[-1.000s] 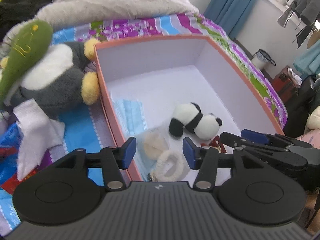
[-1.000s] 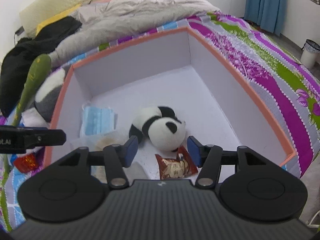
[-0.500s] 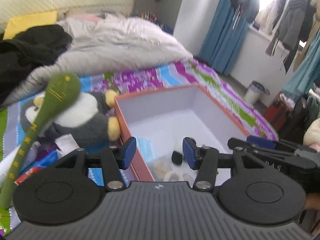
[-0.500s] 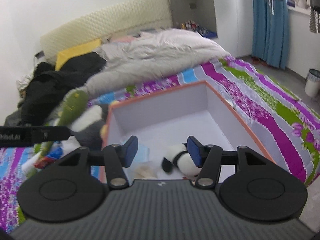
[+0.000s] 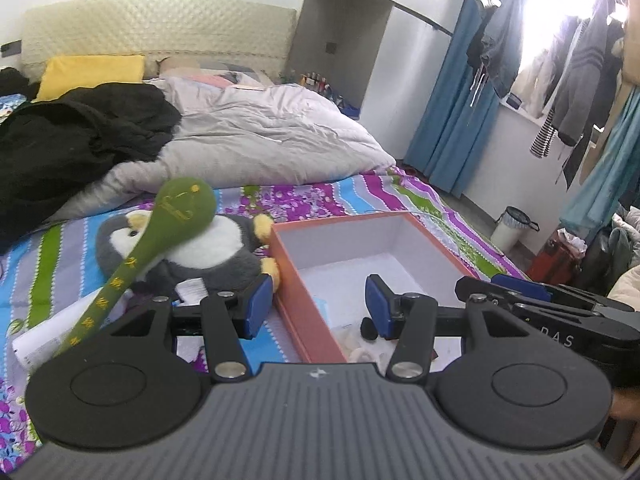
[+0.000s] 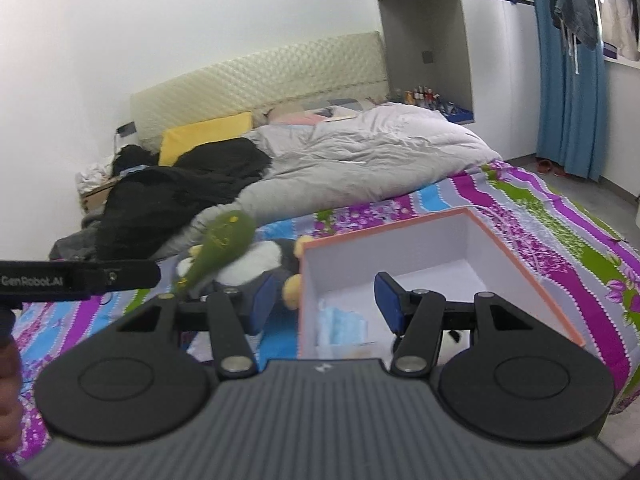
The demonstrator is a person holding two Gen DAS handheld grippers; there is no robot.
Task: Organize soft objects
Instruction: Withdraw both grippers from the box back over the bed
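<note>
Much of the orange-rimmed box (image 5: 304,280) is hidden behind each gripper's body, so its contents show only in part: a blue face mask (image 6: 340,326) against the near-left wall, a black-and-white scrap of a small plush toy (image 5: 368,328) and pale rings too cut off to name. The left gripper (image 5: 316,306) and the right gripper (image 6: 320,306) both hang with jaws moderately wide and nothing between them. At 9 o'clock of the box a grey penguin plush (image 5: 208,252) lies touching its wall, a green long-handled plush mallet (image 5: 160,232) across it. Everything rests on a bed (image 6: 540,216) with a striped floral sheet; a rumpled grey duvet (image 5: 260,136) and black clothes (image 5: 72,140) lie at 12 o'clock, blue curtains (image 6: 568,80) at 2 o'clock.
</note>
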